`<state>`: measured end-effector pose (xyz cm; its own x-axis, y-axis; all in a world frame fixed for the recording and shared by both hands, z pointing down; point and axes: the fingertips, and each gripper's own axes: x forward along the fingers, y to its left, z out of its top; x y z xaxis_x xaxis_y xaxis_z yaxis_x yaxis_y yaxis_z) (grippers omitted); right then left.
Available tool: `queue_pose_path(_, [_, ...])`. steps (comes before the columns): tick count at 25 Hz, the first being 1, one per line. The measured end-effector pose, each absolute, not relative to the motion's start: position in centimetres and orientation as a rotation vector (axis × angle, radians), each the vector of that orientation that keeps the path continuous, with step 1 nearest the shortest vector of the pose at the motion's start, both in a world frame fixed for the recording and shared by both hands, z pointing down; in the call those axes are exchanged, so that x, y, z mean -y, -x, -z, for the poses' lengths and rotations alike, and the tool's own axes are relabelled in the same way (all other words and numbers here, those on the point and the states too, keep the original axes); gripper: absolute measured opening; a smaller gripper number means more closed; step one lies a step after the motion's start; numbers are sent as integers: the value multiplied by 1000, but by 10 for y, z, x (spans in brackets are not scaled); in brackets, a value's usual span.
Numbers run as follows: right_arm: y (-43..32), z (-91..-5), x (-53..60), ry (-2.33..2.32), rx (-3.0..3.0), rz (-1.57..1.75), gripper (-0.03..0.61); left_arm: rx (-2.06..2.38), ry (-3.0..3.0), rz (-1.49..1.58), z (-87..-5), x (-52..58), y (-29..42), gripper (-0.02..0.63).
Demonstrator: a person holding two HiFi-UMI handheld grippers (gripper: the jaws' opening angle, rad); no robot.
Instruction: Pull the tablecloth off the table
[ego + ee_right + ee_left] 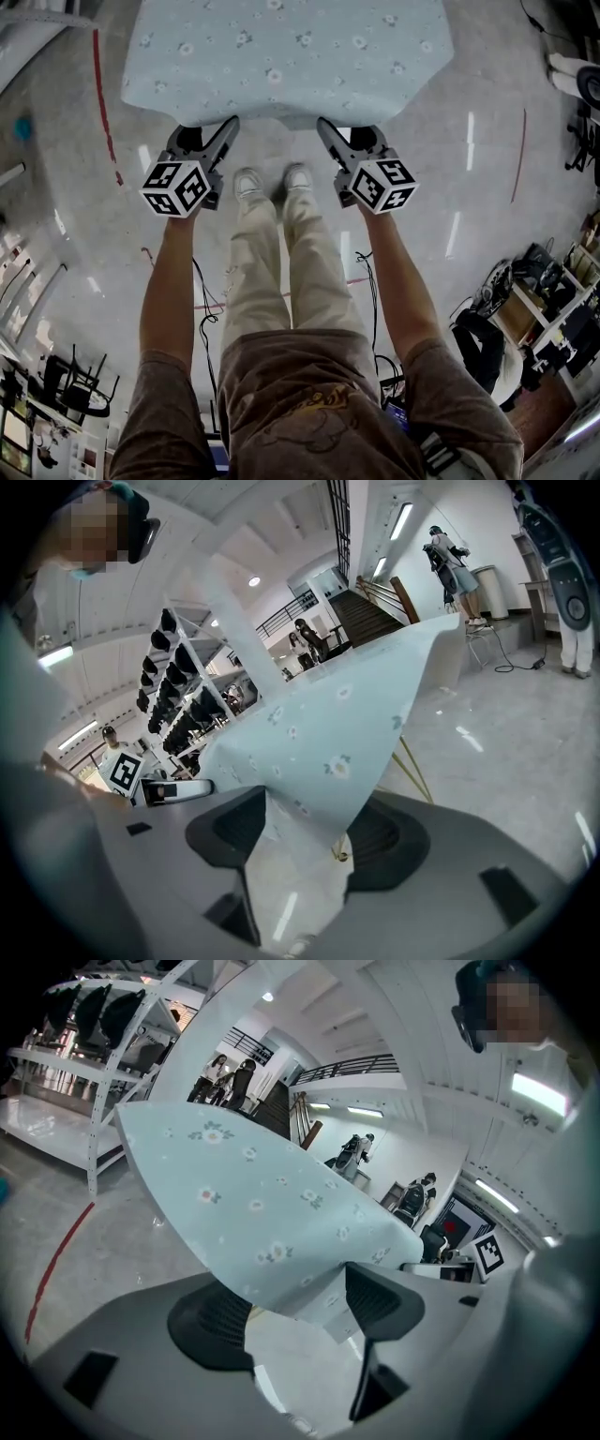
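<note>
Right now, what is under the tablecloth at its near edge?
Under the hanging edge of the tablecloth, the right gripper view shows thin yellowish table legs and shiny floor. The tabletop is fully covered, so it cannot be seen.

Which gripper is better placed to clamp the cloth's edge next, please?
Left, narrowly. The left gripper and right gripper both stand open at the near edge of the cloth, but a broad fold fills the left's gap, while only a tapering corner hangs between the right's jaws.
</note>
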<state>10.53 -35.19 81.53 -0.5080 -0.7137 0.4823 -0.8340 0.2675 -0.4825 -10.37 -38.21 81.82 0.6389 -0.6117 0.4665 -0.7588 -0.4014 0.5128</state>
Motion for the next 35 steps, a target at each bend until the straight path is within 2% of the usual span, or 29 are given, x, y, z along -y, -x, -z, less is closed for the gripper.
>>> queue_pose_path(2, [-104,-814,351,-1454,2367,-1065,242,1068,-2143,-251,-816,382,104,310])
queue_pose_path(13, [-103,-804,342,-1485,2369,-1118,184,1052,-2141,-132,-793,373,113,138])
queue_pose_path(18, [-104,-790,338,-1501,2379,-1117,145,1045,-2152,-116,-777,370,112,86])
queue_pose_path(26, [-102,-760,335,-1512,2401,-1068,85,1033,-2194,-126,-746,367,111,32])
queue_pose_path(35, [-107,-713,345,-1538,2428,-999,25,1033,-2238,-148,-702,371,100,20])
